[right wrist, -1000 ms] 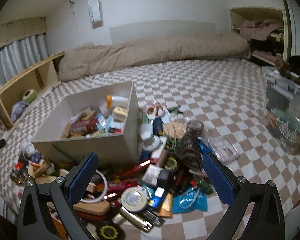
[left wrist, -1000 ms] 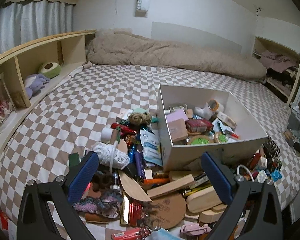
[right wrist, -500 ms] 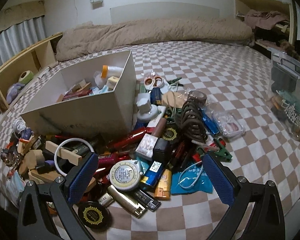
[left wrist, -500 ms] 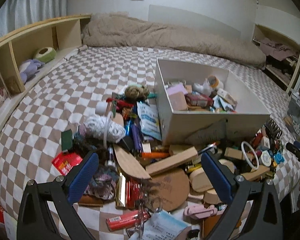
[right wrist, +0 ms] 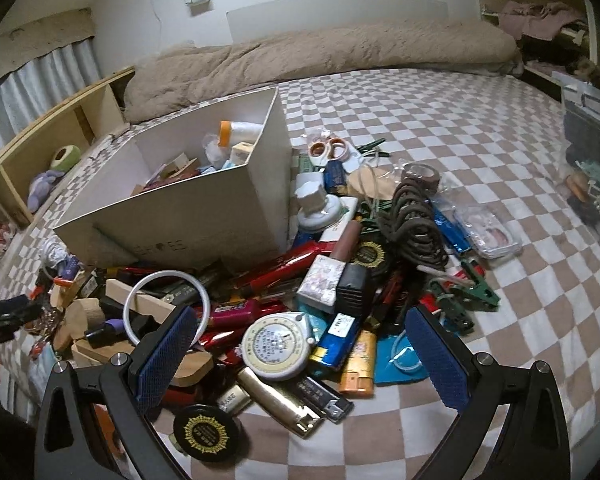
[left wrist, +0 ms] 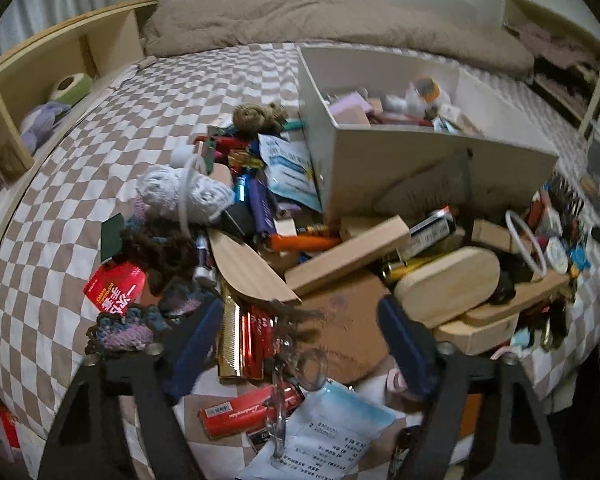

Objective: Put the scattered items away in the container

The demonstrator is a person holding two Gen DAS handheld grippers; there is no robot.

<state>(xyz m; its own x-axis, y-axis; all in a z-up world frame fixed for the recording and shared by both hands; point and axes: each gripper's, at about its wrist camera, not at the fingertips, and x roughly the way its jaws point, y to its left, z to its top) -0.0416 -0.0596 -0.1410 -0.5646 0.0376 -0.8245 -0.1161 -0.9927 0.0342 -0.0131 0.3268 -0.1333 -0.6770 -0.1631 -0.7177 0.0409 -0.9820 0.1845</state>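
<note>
A white box (left wrist: 432,156) with several items inside stands on the checkered bed; it also shows in the right wrist view (right wrist: 188,220). Scattered items lie heaped around it. My left gripper (left wrist: 300,344) is open and empty, low over a gold comb (left wrist: 230,336), a red packet (left wrist: 256,340) and a brown cardboard disc (left wrist: 348,328). My right gripper (right wrist: 300,344) is open and empty, low over a round white tape measure (right wrist: 276,346), with a blue lighter (right wrist: 338,334) and a gold harmonica (right wrist: 280,404) near it.
A white yarn ball (left wrist: 184,192), wooden blocks (left wrist: 348,254) and a white ring (right wrist: 164,304) lie in the pile. Brown coiled hair ties (right wrist: 416,220) lie right of the box. A wooden shelf (left wrist: 40,76) runs along the left. A brown duvet (right wrist: 320,56) lies at the back.
Both grippers have moved down and forward toward the pile. The items under them now look larger and closer. Both stay open and empty.
</note>
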